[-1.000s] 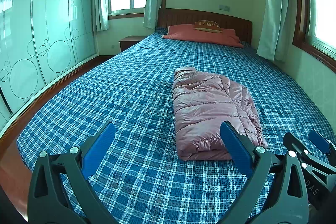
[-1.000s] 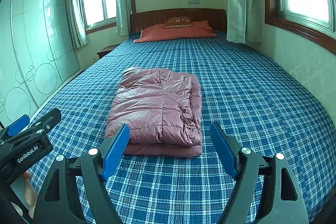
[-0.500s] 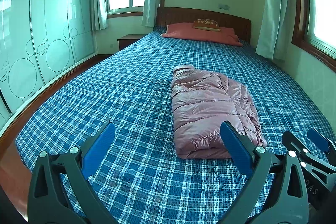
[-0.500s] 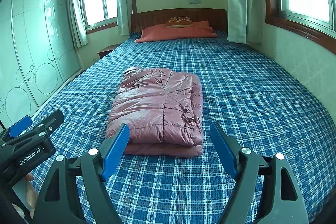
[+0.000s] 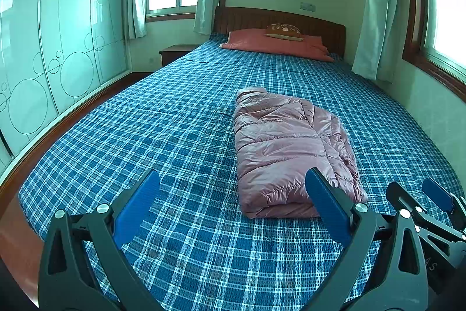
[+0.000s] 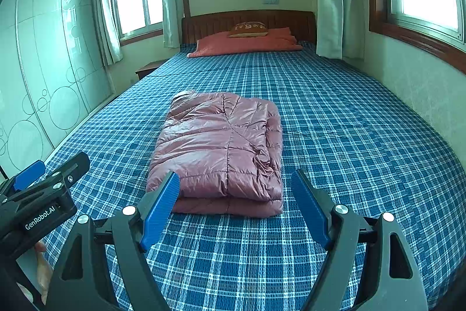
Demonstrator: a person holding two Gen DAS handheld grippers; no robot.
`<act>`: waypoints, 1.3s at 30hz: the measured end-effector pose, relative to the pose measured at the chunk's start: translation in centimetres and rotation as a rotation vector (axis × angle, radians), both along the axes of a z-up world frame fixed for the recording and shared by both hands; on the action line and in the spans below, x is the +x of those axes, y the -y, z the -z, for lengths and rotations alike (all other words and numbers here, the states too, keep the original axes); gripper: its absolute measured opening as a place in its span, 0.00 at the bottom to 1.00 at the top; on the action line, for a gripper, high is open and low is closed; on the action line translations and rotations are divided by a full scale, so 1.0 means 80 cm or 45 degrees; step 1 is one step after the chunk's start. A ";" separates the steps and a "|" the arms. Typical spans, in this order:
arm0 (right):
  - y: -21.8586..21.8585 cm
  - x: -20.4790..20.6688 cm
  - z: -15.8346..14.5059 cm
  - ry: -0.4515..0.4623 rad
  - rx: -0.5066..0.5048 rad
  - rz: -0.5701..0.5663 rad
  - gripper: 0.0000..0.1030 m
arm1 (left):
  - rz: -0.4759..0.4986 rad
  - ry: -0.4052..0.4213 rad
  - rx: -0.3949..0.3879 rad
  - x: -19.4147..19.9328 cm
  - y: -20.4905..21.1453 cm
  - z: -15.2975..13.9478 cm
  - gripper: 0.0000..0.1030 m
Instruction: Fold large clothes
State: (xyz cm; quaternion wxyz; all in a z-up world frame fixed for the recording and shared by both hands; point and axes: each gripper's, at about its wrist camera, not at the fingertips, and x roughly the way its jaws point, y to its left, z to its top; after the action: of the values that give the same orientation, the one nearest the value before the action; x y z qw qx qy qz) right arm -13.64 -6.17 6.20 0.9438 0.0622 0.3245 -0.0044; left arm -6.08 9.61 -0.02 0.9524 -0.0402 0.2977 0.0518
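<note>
A pink quilted jacket (image 6: 221, 147) lies folded into a compact block on the bed (image 6: 349, 136), about midway between the two side edges and nearer the foot edge than the headboard end. Two layers can be seen at its near side, the upper one slightly overhanging the lower. Both tools are held above the foot edge, clear of the fabric: the right gripper (image 6: 234, 203) is aimed at the near fold with its fingers spread wide and nothing between them, and the left gripper (image 5: 233, 204) is set towards the bed's left edge, its fingers likewise apart and empty — only plaid sheet is framed between them.

The fold appears essentially done, so the step in hand is judged to be a check and tidy rather than a fresh fold. To do it well, the puffy filling should be pressed flat from the middle outward so trapped air is let out and the block does not spring open. The rumpled corner at the near right of the jacket could be smoothed and tucked under the top layer. If the bundle is to be lifted, both layers should be pinched together at the near fold, one gripper towards each corner — slick fabric of this kind is likely to slide if only the top layer is taken.
</note>
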 end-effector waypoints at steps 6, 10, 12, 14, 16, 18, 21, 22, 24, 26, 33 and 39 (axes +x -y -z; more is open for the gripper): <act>0.000 0.001 0.001 -0.001 0.001 -0.001 0.75 | 0.006 -0.006 -0.005 0.000 0.000 0.003 0.97; 0.000 0.000 0.001 0.002 0.001 -0.002 0.75 | 0.012 0.000 0.006 0.001 0.001 0.002 0.97; 0.000 0.000 0.002 0.003 0.001 -0.003 0.75 | 0.014 0.001 0.004 0.001 0.001 0.002 0.97; 0.000 0.000 0.002 0.004 0.001 -0.003 0.75 | 0.017 0.002 0.002 0.002 0.000 0.001 0.97; 0.000 0.000 0.002 0.004 0.001 -0.004 0.75 | 0.020 0.006 0.001 0.002 0.001 0.001 0.97; 0.000 0.000 0.002 0.004 0.001 -0.004 0.75 | 0.027 0.012 -0.002 0.002 0.000 0.000 0.97; 0.000 -0.001 0.002 0.006 -0.002 -0.003 0.75 | 0.029 0.015 -0.002 0.002 0.000 -0.001 0.97; 0.000 -0.001 0.002 0.006 -0.003 -0.003 0.75 | 0.027 0.010 0.001 0.003 0.000 -0.001 0.97; 0.000 -0.001 0.003 0.007 -0.002 -0.004 0.75 | 0.012 -0.005 0.013 0.005 0.000 -0.001 0.97; 0.000 -0.001 0.003 0.006 -0.003 -0.004 0.75 | 0.011 -0.008 0.016 0.006 -0.001 0.000 0.97; 0.001 0.001 0.005 0.002 -0.006 -0.010 0.75 | 0.011 0.002 0.017 0.007 -0.003 0.000 0.97; -0.001 0.002 0.006 -0.003 -0.009 -0.012 0.75 | 0.027 -0.006 0.010 0.012 -0.002 0.002 0.97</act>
State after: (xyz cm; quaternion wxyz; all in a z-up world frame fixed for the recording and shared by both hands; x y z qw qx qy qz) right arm -13.48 -6.12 5.71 0.9437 0.0574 0.3257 -0.0013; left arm -5.16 9.76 -0.22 0.9523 -0.0334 0.3002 0.0431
